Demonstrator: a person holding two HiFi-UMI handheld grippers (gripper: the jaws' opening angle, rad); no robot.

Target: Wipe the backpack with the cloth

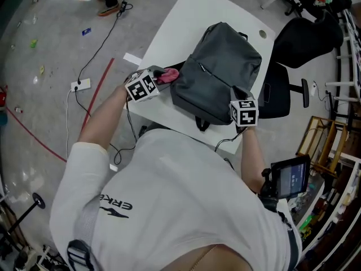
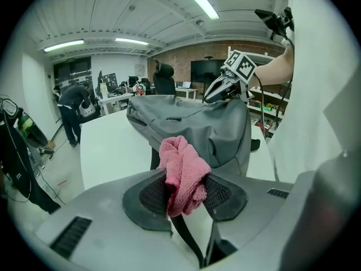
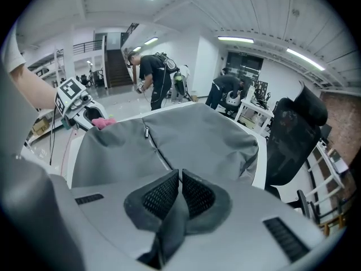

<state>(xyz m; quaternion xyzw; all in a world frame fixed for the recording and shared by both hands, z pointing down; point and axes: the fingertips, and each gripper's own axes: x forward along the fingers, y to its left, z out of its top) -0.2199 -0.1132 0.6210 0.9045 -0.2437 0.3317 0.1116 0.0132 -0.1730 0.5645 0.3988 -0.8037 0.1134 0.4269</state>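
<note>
leans over a white table [image 1: 180, 27] with a grey backpack [image 1: 223, 66] lying flat across it, zip side up. clamps a crumpled pink cloth [image 2: 181, 174] in the left tool [image 2: 183, 193], jaws shut on the cloth's middle and loose folds bulging out above them. holds that cloth at the near-left corner of the table, just beside the backpack's left edge; cannot tell from any view whether touching the bag. pinches a grey strip of the backpack's own fabric in the right tool [image 3: 180, 188], jaws pressed together on it at the bag's near-right corner, well apart from the cloth. shows a marker cube riding on each tool in the head view, one at either side of the bag. beyond the table's right edge, a black office chair [image 1: 304, 38]; to the left, on the grey floor, a red cable [image 1: 98, 86] and a white power strip [image 1: 80, 84]. in the background of the right gripper view, two people [image 3: 155, 75] bent over other tables.
</note>
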